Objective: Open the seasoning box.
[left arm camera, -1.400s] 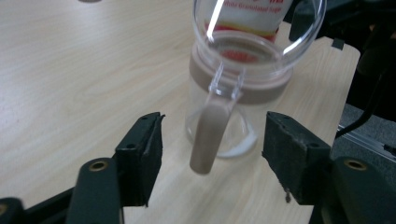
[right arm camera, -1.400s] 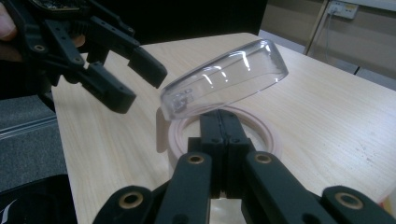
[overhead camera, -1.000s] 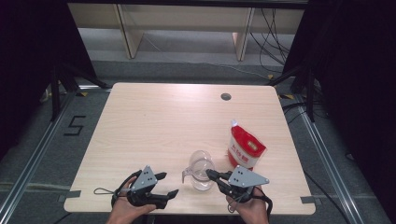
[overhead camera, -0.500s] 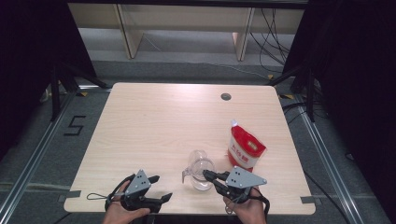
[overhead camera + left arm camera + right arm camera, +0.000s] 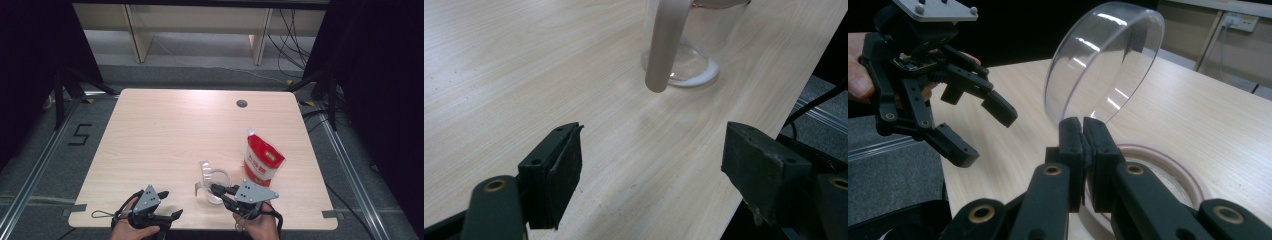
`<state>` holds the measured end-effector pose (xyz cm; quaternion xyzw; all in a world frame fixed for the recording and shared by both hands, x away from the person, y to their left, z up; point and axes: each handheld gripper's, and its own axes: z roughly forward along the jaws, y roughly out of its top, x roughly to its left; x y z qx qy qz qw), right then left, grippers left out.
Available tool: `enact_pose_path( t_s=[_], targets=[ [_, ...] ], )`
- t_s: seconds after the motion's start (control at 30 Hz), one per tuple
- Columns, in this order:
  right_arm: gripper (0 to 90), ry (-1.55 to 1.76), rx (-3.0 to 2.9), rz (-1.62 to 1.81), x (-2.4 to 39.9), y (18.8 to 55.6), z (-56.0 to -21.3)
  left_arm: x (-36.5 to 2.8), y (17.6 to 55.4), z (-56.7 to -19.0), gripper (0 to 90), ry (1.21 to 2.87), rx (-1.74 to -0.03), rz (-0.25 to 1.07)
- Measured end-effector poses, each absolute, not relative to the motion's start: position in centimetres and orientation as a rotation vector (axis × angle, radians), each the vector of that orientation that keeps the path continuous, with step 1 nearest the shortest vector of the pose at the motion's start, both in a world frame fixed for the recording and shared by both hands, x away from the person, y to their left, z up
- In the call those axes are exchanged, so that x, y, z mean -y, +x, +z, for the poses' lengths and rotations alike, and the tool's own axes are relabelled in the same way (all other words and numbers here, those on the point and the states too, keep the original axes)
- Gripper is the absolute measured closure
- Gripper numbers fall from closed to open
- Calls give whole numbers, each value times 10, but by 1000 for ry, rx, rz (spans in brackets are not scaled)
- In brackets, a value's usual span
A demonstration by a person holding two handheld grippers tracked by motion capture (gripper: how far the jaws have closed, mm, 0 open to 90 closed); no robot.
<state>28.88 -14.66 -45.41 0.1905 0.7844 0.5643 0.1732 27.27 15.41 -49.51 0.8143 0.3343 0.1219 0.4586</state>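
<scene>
A clear round jar (image 5: 214,186) with a pinkish rim (image 5: 1168,167) stands near the table's front edge. Its clear lid (image 5: 1103,60) is tipped up on edge over the jar's mouth. My right gripper (image 5: 220,190) comes in from the jar's right and is shut on the lid's lower edge, pads (image 5: 1070,137) pinched tight. My left gripper (image 5: 169,204) hovers open at the front edge, left of the jar, with nothing between its jaws. From the left gripper (image 5: 654,165) view, the jar's base (image 5: 681,67) sits ahead of the spread jaws. The left gripper (image 5: 975,125) also shows in the right gripper view.
A red and white pouch (image 5: 262,160) stands upright just right of the jar. A small dark hole (image 5: 242,104) marks the table's far side. The table's front edge (image 5: 200,226) runs right under both hands. Shelving and cables sit beyond the far edge.
My left gripper has drifted slightly left and toward the front edge. The right gripper keeps its pinch on the lid in the same place.
</scene>
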Motion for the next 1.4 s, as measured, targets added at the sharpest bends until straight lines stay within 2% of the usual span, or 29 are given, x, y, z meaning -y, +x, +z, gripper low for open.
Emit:
enact_pose_path(
  t_s=[0.27,0.5,0.73,0.87,1.03,1.17,1.4],
  targets=[
    [860,549,-2213,1591,147,288,-454,-155,271,-495,238,2009,-822,308],
    [807,575,-2196,1588,158,287,-453,-157,273,-495,233,2038,-814,322],
    [761,601,-2179,1589,173,286,-451,-156,273,-497,230,2000,-827,297],
    [717,620,-2176,1566,183,285,-451,-156,274,-497,229,2012,-823,300],
    [601,689,-2161,1548,195,283,-453,-156,274,-497,221,2007,-824,303],
    [542,694,-2156,1547,203,283,-453,-158,274,-495,219,2024,-812,312],
    [504,751,-2156,1527,215,277,-454,-157,273,-494,211,2010,-834,307]
  ],
)
